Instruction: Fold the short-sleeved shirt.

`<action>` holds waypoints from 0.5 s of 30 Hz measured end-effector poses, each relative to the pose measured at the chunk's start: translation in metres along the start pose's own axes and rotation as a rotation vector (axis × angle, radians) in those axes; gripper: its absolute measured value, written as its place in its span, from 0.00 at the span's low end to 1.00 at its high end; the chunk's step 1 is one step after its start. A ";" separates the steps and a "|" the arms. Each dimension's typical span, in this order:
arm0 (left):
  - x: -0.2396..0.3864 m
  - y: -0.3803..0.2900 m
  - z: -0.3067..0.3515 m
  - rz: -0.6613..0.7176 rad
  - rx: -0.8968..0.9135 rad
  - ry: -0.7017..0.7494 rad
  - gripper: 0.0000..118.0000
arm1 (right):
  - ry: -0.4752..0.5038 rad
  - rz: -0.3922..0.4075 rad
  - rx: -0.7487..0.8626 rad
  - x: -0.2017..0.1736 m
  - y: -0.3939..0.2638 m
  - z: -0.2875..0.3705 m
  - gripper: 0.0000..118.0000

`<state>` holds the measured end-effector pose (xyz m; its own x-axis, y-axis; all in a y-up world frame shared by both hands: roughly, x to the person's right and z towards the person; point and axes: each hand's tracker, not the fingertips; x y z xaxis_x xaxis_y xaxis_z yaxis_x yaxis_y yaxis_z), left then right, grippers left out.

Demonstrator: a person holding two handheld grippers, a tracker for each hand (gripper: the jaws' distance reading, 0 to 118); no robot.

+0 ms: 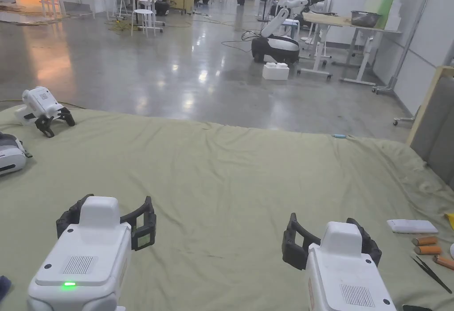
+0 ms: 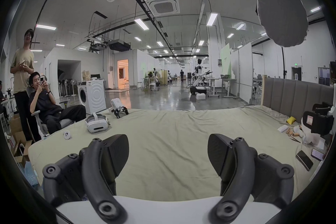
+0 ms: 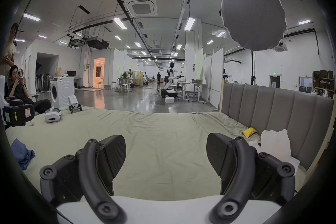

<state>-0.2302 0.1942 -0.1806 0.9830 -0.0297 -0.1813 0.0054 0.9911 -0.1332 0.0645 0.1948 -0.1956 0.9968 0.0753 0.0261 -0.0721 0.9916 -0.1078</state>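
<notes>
Both tools, left tool [image 1: 106, 221] and right tool [image 1: 330, 241], hover wide open over the bed sheet [image 1: 230, 179], holding nothing.

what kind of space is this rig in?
Likely a robotics lab in an open hall: a bed serves as the work surface, a wheeled white robot stands on the concrete floor, and a washing machine sits beside the bed.
</notes>
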 end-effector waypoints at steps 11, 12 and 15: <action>-0.007 0.002 0.002 0.006 -0.015 -0.048 0.88 | 0.052 -0.088 -0.023 0.015 0.003 -0.006 0.85; -0.007 0.001 0.002 0.008 -0.017 -0.040 0.89 | 0.031 -0.097 -0.017 0.014 0.003 -0.007 0.87; -0.008 0.001 0.000 0.018 -0.027 -0.028 0.90 | -0.078 -0.063 -0.088 0.010 0.007 -0.016 0.87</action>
<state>-0.2385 0.1956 -0.1795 0.9877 -0.0074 -0.1565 -0.0173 0.9876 -0.1562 0.0743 0.2009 -0.2118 0.9933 0.0248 0.1126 -0.0030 0.9818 -0.1901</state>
